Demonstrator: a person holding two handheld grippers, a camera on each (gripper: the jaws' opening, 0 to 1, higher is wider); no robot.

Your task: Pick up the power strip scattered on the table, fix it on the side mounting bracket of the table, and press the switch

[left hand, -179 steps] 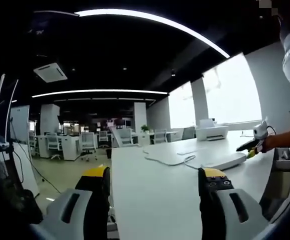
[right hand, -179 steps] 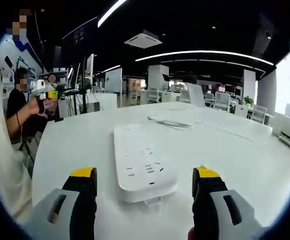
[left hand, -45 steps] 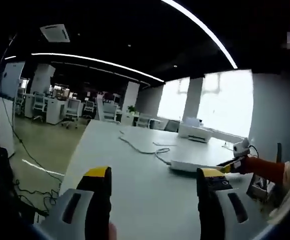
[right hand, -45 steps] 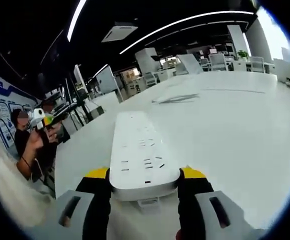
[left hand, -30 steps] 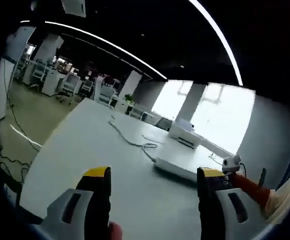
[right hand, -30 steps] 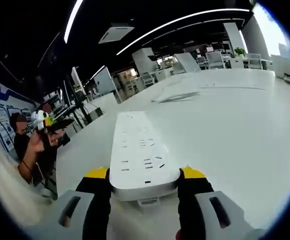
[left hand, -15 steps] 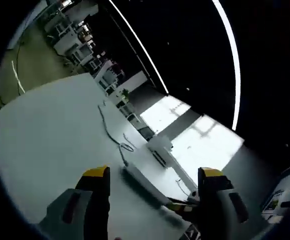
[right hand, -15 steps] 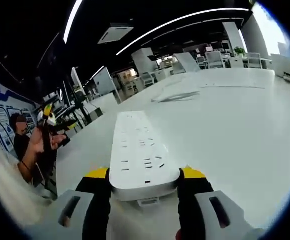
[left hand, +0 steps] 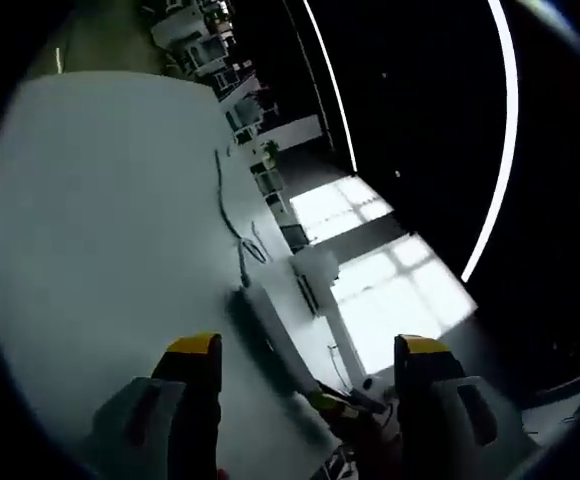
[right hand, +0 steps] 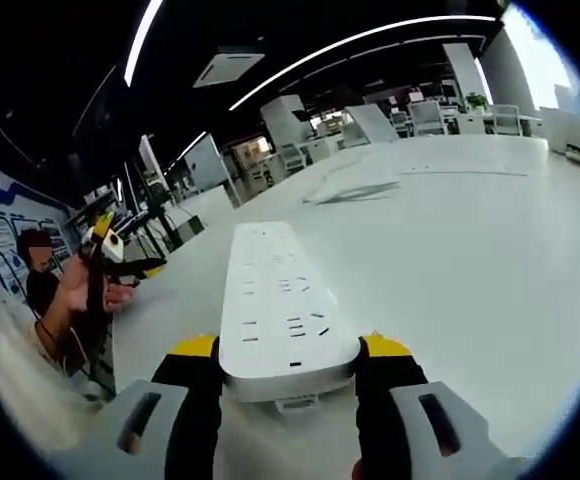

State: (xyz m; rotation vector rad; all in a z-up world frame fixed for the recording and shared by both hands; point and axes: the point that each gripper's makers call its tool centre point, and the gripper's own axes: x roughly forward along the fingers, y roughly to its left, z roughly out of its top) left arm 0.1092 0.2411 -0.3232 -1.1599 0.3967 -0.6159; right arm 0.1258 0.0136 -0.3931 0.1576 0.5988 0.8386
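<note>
A long white power strip [right hand: 285, 300] lies lengthwise on the white table [right hand: 470, 260], and my right gripper [right hand: 288, 348] is shut on its near end. In the left gripper view the same power strip [left hand: 270, 335] shows small and dark-edged on the table [left hand: 90, 250], with its cable [left hand: 232, 215] trailing away and the right gripper [left hand: 345, 405] at its end. My left gripper [left hand: 308, 347] is open in the air with nothing between its jaws. A person's hand holds the left gripper [right hand: 110, 250] off the table's left edge, well apart from the strip.
A white printer-like box [left hand: 315, 275] stands beyond the strip near bright windows [left hand: 370, 290]. A thin cable [right hand: 355, 190] lies further along the table. Office desks and chairs [right hand: 425, 118] stand beyond the table's far end. The person [right hand: 40, 290] stands at the left edge.
The left gripper view has rolled and tilted steeply, so the table now slants across it. In the right gripper view the hand-held left gripper has turned. The strip stays gripped in place.
</note>
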